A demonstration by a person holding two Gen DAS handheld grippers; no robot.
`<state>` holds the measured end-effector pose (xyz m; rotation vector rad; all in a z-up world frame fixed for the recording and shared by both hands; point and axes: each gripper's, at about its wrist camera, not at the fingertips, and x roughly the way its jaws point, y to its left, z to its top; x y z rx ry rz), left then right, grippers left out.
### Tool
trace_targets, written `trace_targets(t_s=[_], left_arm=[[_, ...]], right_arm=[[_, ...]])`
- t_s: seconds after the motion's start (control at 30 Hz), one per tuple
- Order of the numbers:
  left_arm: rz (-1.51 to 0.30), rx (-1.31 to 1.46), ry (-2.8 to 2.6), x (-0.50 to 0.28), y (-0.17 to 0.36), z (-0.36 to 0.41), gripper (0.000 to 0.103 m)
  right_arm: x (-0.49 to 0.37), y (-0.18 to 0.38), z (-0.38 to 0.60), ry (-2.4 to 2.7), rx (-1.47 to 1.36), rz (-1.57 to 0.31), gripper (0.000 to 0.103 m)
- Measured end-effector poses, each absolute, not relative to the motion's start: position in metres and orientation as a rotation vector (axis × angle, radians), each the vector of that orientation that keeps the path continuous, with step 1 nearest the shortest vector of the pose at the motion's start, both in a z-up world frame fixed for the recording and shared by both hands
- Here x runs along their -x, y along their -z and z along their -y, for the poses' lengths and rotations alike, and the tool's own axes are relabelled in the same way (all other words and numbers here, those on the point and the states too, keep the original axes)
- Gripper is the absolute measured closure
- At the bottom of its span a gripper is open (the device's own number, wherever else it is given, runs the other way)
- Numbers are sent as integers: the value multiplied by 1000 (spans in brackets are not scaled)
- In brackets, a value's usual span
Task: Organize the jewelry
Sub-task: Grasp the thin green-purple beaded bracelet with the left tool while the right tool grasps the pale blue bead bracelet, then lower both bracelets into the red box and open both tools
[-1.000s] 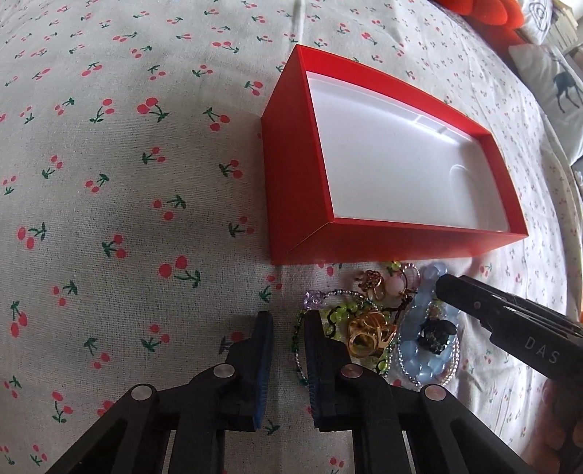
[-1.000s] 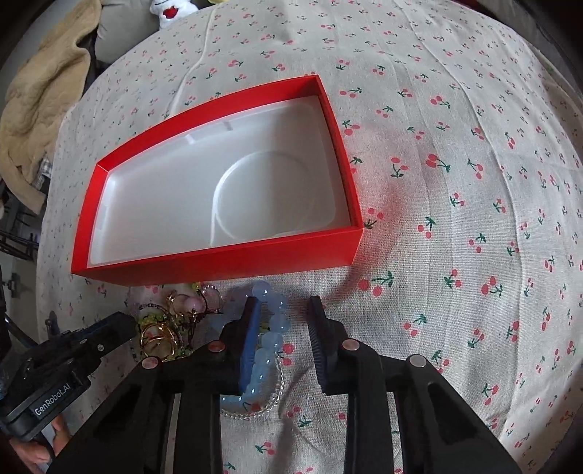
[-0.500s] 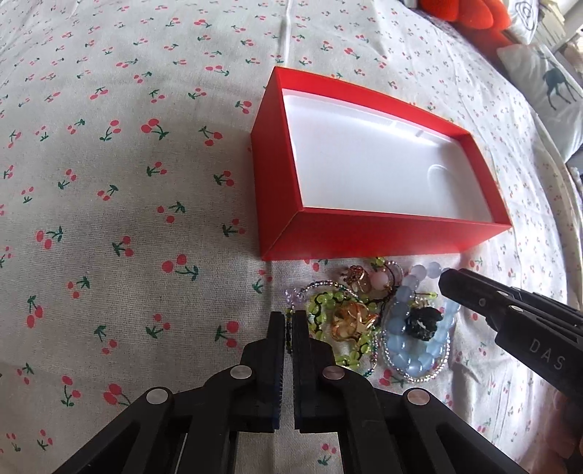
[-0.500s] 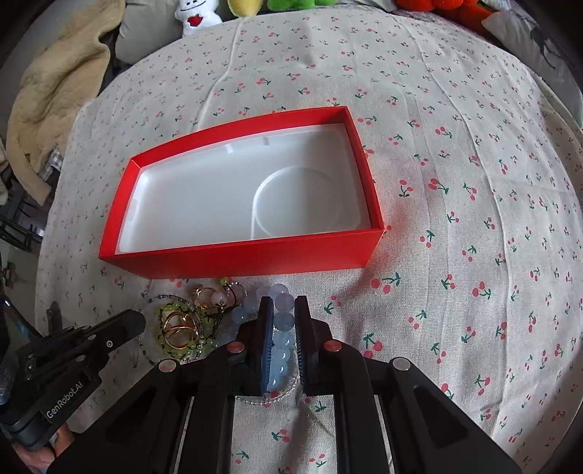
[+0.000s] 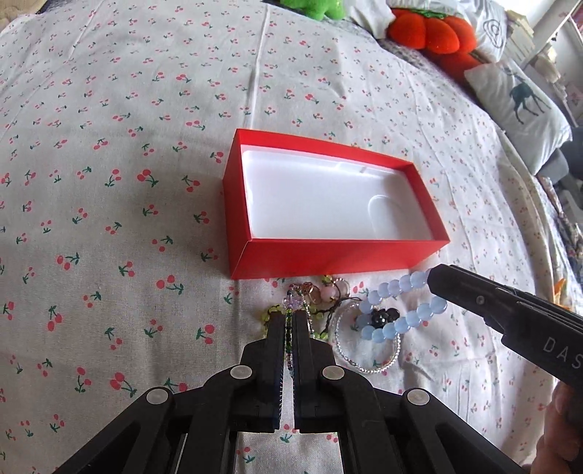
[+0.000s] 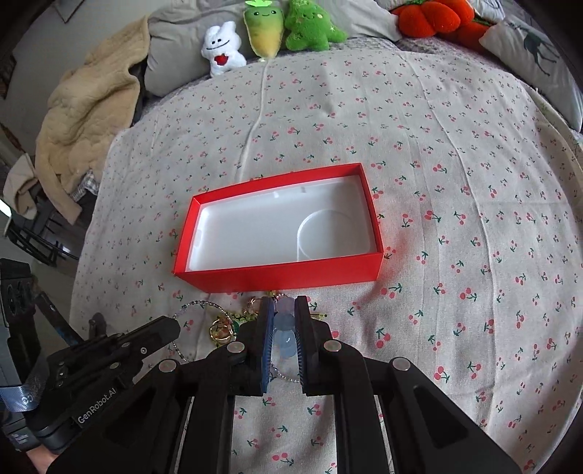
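An open red box [image 5: 339,259] with a white empty inside lies on the cherry-print cloth; it also shows in the right wrist view [image 6: 280,277]. A heap of jewelry lies just in front of it. My left gripper [image 5: 289,321] is shut on a thin green and purple beaded necklace [image 5: 289,342] and lifts it. My right gripper [image 6: 283,310] is shut on the pale blue bead bracelet [image 5: 404,317], seen between its fingers [image 6: 284,331] and raised off the cloth. A clear bead bracelet [image 5: 364,361], gold rings [image 6: 220,331] and a black charm [image 5: 382,317] stay in the heap.
Plush toys [image 6: 269,32] and an orange cushion [image 5: 426,29] line the far edge of the bed. A beige blanket [image 6: 83,120] hangs at the left. A deer-print pillow [image 5: 521,105] lies at the right.
Both grippers closed on jewelry and rose away from the cloth. The blue bracelet and the green necklace lifted out of the heap.
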<state>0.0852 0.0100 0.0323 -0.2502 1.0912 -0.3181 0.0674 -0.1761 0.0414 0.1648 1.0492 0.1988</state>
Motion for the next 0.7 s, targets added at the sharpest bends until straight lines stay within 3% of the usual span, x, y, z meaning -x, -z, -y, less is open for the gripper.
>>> trace_targets(t_s=[0.7], left_arm=[[-901,425,481,-122,-80,16,103]], right_arm=[[-81,-112,198,-216,-258,-837,91]])
